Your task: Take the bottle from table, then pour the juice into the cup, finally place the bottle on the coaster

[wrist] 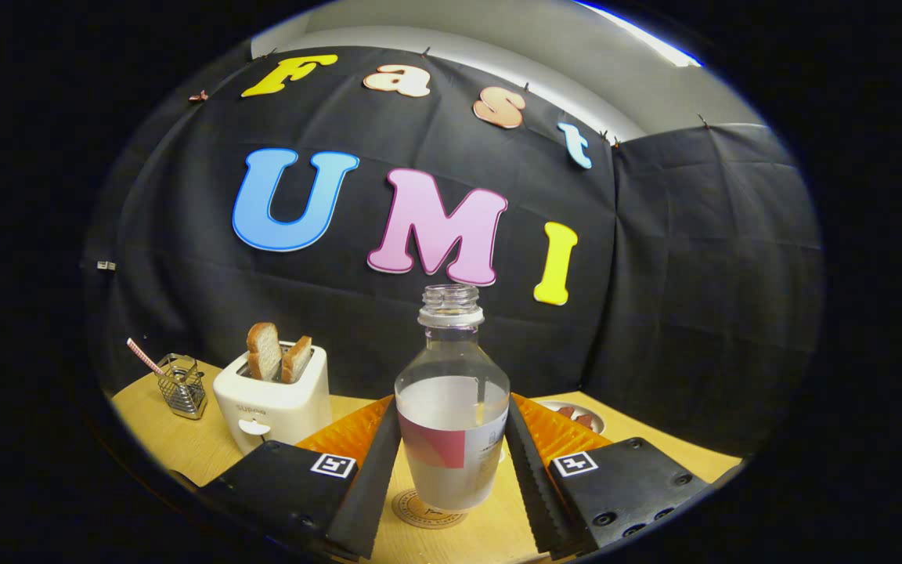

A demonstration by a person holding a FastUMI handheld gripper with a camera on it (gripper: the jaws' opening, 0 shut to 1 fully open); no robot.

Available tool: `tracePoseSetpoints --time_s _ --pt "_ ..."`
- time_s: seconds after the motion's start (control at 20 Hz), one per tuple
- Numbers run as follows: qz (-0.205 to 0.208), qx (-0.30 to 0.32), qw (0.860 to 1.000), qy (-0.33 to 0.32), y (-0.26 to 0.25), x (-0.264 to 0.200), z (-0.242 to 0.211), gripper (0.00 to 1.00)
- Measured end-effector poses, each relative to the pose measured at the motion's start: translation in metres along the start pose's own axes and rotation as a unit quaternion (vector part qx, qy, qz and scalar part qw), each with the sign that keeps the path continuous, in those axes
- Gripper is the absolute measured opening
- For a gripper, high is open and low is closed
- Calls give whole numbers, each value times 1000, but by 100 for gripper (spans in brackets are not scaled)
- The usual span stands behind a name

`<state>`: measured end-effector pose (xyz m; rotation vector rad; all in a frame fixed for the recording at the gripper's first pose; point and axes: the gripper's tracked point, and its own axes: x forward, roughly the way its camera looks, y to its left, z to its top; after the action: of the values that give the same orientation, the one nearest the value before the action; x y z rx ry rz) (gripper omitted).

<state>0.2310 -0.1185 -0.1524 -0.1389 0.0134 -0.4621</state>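
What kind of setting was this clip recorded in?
Likely a staged breakfast table in a cloth-walled booth: a toaster with bread, a wire basket, and an uncapped bottle between the gripper fingers, over a coaster.

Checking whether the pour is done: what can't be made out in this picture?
- Cup: cannot be picked out.
- Coaster: mostly hidden beneath the bottle; contact unclear.
- Plate: partly behind the gripper.
- Jaws' grip: both appear against the bottle.
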Motion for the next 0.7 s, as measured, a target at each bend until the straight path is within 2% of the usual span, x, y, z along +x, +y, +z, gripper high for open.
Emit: tracePoseSetpoints --time_s 0.25,0.7 --pt "-10 15 999 31 -5 20 -55 76" --pt "3 32 999 25 6 44 -79 76"
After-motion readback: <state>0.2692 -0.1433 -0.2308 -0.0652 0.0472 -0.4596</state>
